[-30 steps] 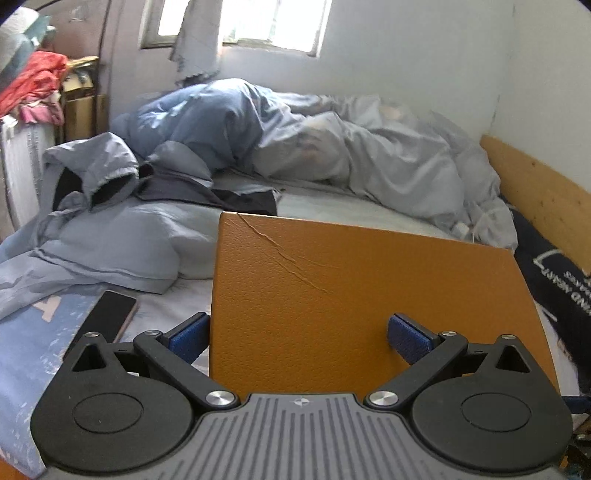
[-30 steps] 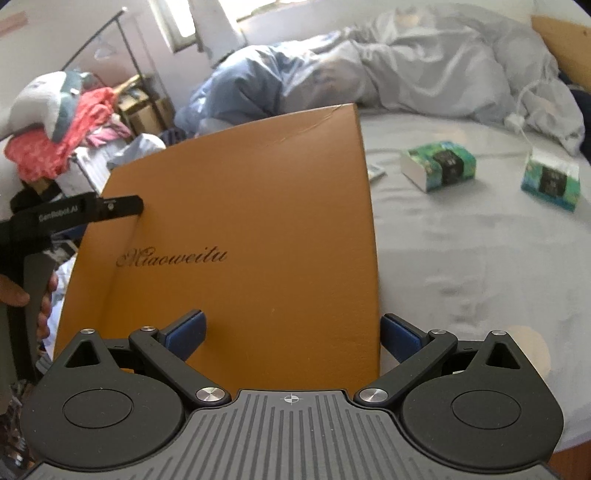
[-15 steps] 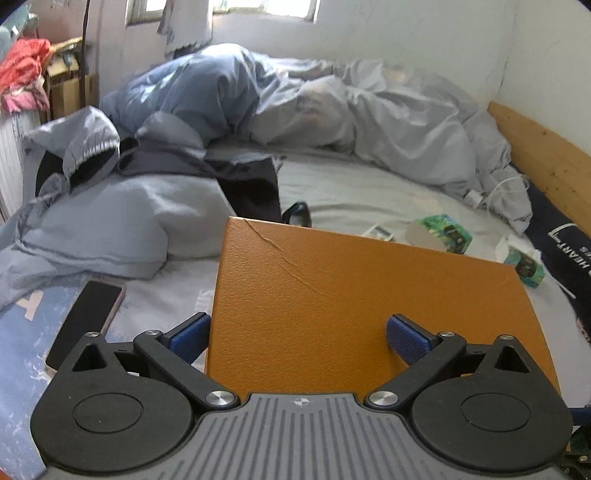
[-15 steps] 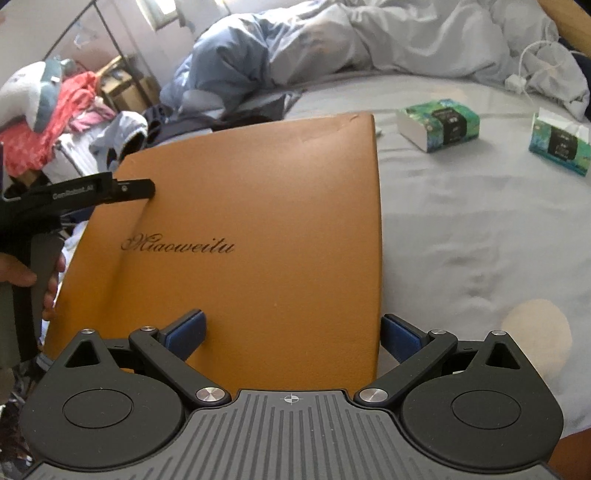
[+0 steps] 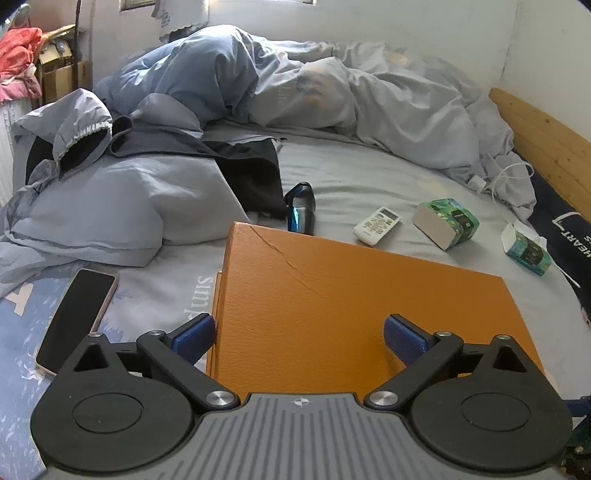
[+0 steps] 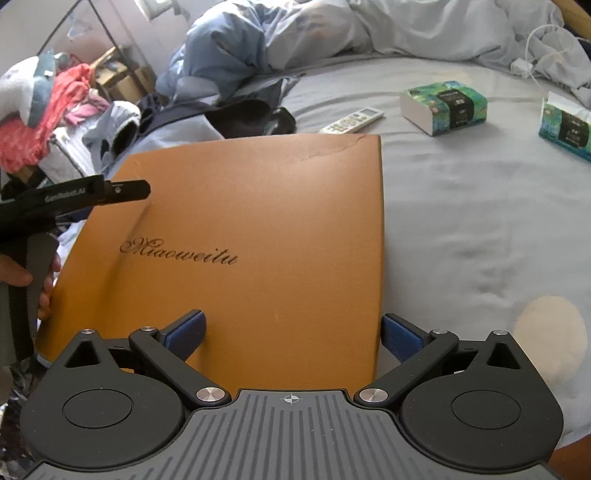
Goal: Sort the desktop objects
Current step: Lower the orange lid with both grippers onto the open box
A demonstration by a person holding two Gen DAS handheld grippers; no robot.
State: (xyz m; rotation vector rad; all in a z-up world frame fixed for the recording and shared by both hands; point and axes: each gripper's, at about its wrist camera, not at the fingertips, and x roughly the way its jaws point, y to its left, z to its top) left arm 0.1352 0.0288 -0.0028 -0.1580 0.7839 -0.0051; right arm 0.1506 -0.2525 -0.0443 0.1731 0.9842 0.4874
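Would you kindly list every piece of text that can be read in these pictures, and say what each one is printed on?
"Miaoweitu": script on the orange box lid.
"GenRobot.AI": on the left gripper, slightly blurred.
"simp": partial word on the bed sheet.
"HEART": partial, on the dark fabric at the bed's edge.
Remote control buttons and the labels of both tissue packs: too small to read.

Daylight falls on a white plaster wall point(image 5: 406, 26) behind a grey-sheeted bed point(image 5: 369, 177) with a pale wooden side board point(image 5: 546, 136).
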